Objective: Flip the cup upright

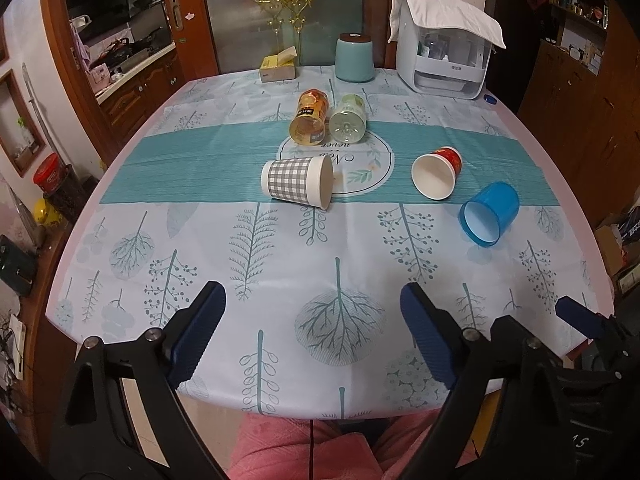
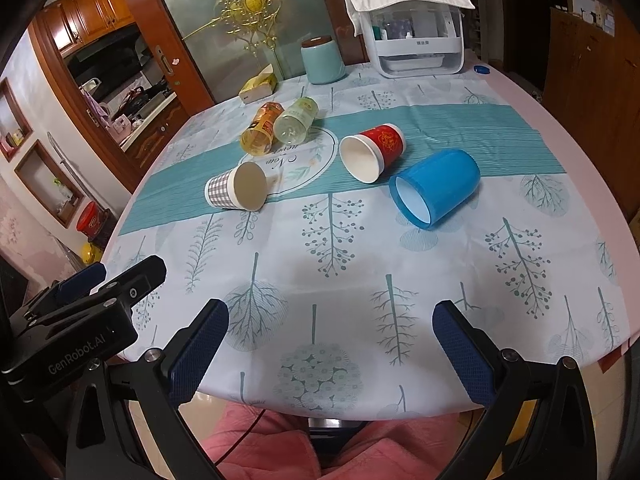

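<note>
Meanwhile both grippers, left gripper (image 1: 312,336) and right gripper (image 2: 330,348), gape wide (cups lie toppled).

**Two wrist views from the near edge of the table**

My left wrist camera sits low behind my left gripper (image 1: 312,312), over the near edge of the table (image 1: 120,216), and faces straight across it toward the glass door (image 1: 288,12). My right wrist camera rides behind my right gripper (image 2: 330,326), set further right and turned slightly leftward, so the far edge slants. Both stand well back from the cups — nothing fills the frame. They share nearly the whole tabletop: checked cup (image 1: 298,184), red cup (image 1: 438,174), blue cup (image 1: 490,213), two bottles (image 1: 328,118). Each view catches the other gripper at its side edge.
</note>
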